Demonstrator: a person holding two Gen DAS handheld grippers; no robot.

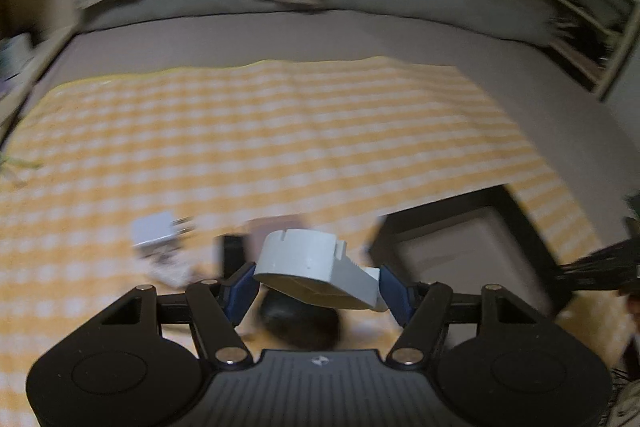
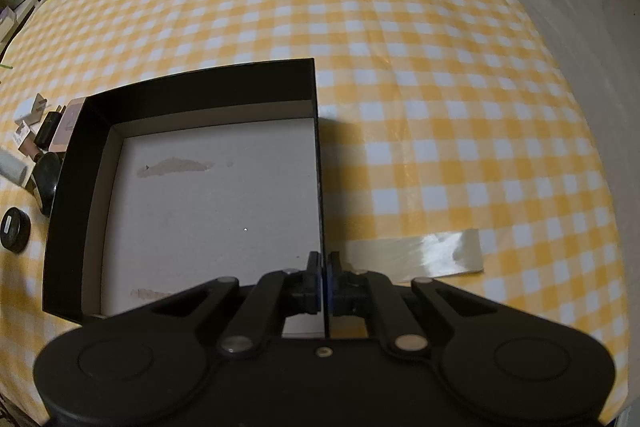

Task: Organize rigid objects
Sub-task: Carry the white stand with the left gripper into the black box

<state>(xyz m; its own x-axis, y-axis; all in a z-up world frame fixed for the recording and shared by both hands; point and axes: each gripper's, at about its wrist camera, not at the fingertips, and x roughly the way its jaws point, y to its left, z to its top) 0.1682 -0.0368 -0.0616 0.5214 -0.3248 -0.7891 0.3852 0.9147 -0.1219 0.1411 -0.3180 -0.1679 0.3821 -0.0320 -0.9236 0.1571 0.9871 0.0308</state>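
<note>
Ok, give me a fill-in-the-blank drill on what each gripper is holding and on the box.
1. The left gripper holds a ____ plastic part.
2. The right gripper is shut on the ____ of the black box.
3. Nothing lies ____ the box.
4. The cloth under the box is checked white and ____.

Missing words: grey; wall; inside; yellow

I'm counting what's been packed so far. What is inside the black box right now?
Nothing: the black box shows only its bare, scuffed pale floor. The right gripper hides its near edge.
</note>
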